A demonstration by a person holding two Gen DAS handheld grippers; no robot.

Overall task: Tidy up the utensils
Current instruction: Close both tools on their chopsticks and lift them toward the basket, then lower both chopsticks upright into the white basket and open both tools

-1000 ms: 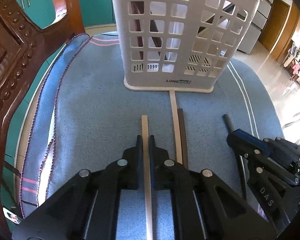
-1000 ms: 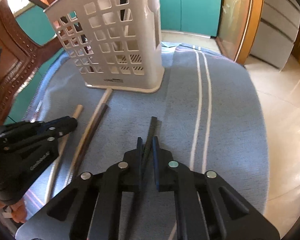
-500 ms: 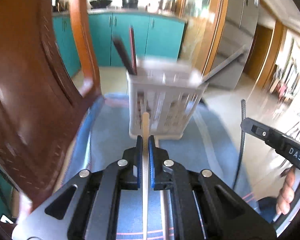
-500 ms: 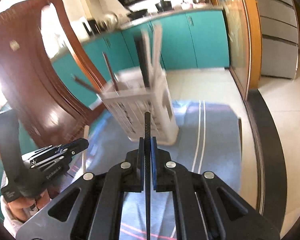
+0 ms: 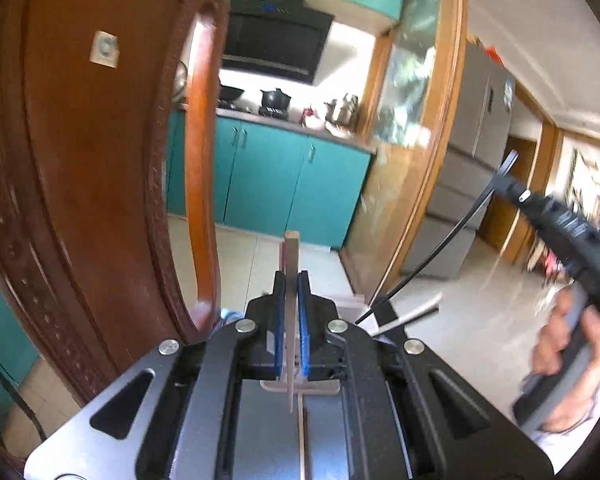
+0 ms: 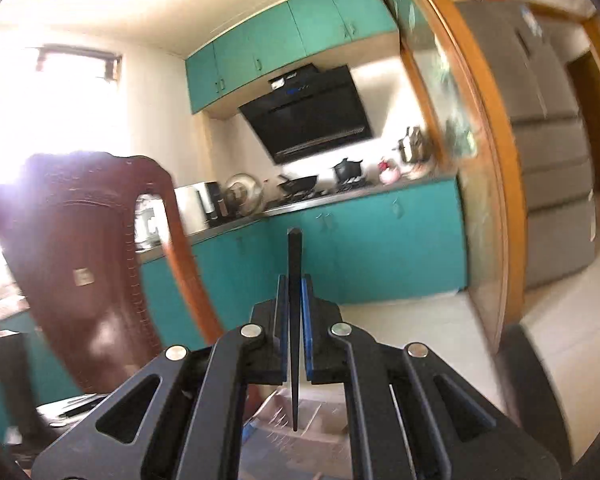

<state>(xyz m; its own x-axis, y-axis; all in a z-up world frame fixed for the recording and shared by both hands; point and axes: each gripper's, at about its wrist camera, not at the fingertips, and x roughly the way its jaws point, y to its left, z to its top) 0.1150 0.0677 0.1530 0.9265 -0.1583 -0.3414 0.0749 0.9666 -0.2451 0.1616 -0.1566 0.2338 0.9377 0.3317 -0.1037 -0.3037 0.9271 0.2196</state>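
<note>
Both grippers are clamped on chopsticks and held up at roughly level pitch. Left gripper (image 5: 291, 280): its blue pads press on a pale wooden chopstick (image 5: 291, 256), which stands upright between them, its blunt end above the fingertips and its thin end reaching down past the gripper body. Right gripper (image 6: 294, 284): its pads are closed on a black chopstick (image 6: 294, 256), held the same way. In the left view the right gripper appears at the right edge, carried by a person's hand (image 5: 568, 336), with the black chopstick projecting from it. A white basket (image 6: 300, 412) lies below the right gripper, mostly hidden behind it. A carved wooden chair back (image 5: 80, 168) stands close on the left. Behind are teal cabinets (image 6: 372, 252), a black range hood (image 6: 312, 112) and a grey refrigerator (image 6: 548, 132). Motion blur softens both views.
</note>
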